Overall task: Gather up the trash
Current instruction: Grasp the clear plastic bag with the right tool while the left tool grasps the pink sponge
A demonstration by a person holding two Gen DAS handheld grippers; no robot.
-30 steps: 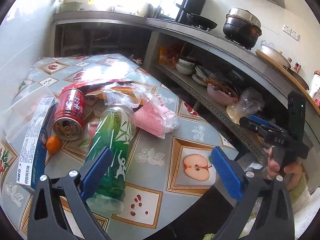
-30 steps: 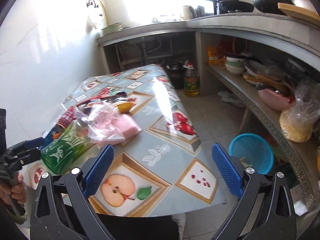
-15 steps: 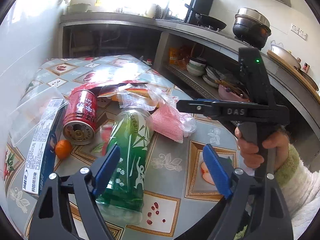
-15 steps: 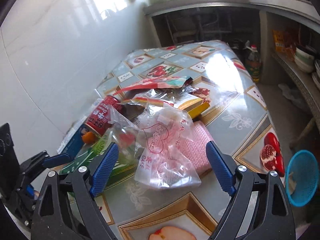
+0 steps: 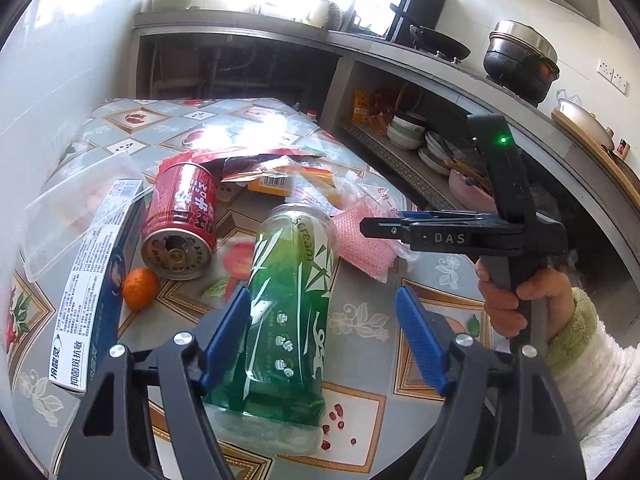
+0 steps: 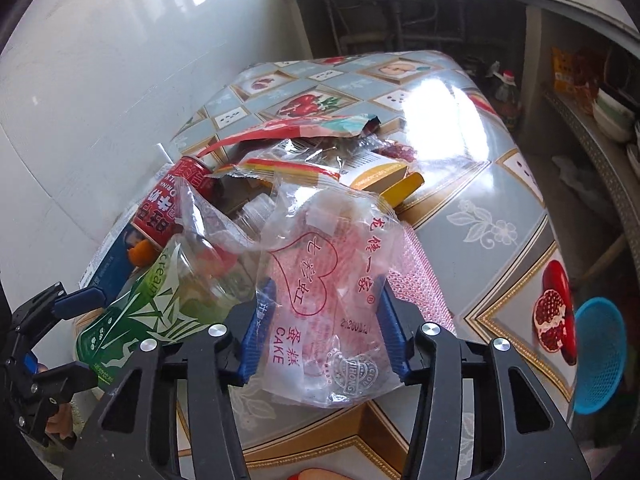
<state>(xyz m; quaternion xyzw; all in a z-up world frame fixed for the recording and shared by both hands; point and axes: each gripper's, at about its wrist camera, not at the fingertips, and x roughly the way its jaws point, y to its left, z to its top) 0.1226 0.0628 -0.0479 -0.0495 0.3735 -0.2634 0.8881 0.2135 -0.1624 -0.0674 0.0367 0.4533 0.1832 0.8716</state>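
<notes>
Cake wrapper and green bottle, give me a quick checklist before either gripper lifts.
1. Clear cake wrapper between right gripper pads: ok; jaws have just been closing.
2. Pads pressing wrapper firmly: cannot tell.
3. Green bottle between left gripper pads: ok; jaws have just been closing.
4. Both left pads touching bottle: not ok, the right-hand pad stands clear.
5. Wrapper free of pink foam sheet beneath: cannot tell.
</notes>
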